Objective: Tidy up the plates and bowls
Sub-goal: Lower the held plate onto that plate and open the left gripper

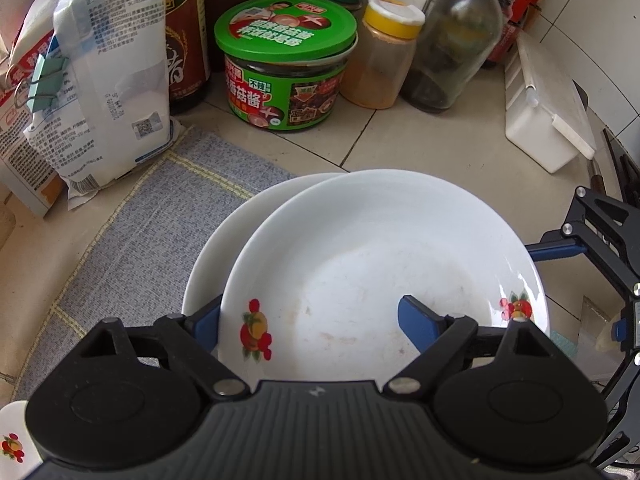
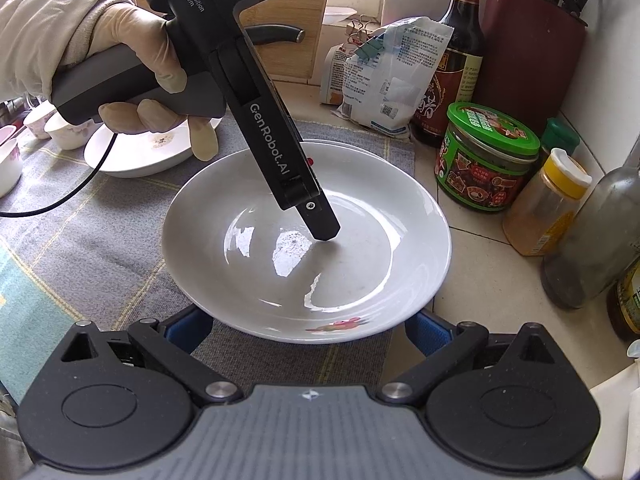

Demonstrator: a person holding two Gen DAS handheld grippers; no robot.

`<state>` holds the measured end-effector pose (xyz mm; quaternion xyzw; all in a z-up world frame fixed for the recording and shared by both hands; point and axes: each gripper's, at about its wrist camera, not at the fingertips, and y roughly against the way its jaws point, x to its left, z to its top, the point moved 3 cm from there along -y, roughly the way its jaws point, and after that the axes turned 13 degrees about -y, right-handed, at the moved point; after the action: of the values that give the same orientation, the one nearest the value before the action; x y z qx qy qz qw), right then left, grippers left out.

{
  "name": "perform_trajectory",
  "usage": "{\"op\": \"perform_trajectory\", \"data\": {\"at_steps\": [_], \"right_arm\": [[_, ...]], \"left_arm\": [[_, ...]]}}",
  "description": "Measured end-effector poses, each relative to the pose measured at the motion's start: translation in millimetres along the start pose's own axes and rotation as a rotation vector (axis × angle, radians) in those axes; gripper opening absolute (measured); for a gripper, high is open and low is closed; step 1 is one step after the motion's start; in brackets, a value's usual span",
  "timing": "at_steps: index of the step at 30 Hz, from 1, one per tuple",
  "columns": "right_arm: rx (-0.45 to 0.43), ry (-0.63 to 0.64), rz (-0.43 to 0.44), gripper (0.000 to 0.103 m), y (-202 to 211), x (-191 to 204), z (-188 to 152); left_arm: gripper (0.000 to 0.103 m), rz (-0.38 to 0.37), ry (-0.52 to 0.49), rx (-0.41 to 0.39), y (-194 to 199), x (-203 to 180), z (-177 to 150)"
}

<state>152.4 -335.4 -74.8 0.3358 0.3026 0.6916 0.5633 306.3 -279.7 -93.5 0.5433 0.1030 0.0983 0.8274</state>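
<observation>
A white plate with fruit prints (image 1: pixel 372 264) lies on top of a second white plate (image 1: pixel 216 256), shifted a little right of it, on a grey checked mat (image 1: pixel 132 248). My left gripper (image 1: pixel 312 320) is open: the left finger is outside the top plate's near rim, the right finger inside over the plate. In the right wrist view the same top plate (image 2: pixel 360 240) is seen with the left gripper's finger reaching into it. My right gripper (image 2: pixel 308 330) is open, its blue fingers low at either side of the plate's near edge. It also shows at the right of the left wrist view (image 1: pixel 592 240).
A green-lidded sauce jar (image 1: pixel 286 64), yellow-capped spice jar (image 1: pixel 384 56), glass bottle (image 1: pixel 456 40), dark soy bottle (image 1: pixel 186 32) and white bags (image 1: pixel 104 80) crowd the back. A white box (image 1: pixel 544 108) stands right. Another plate (image 2: pixel 140 152) and small bowls (image 2: pixel 8 164) lie left on the mat.
</observation>
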Motion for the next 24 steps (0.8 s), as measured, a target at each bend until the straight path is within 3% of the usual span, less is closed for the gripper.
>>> {"op": "perform_trajectory", "data": {"at_steps": [24], "right_arm": [[-0.001, 0.008, 0.001, 0.103, 1.2, 1.7, 2.8]], "left_arm": [[0.089, 0.043, -0.027, -0.001, 9.5, -2.6, -1.1]]}}
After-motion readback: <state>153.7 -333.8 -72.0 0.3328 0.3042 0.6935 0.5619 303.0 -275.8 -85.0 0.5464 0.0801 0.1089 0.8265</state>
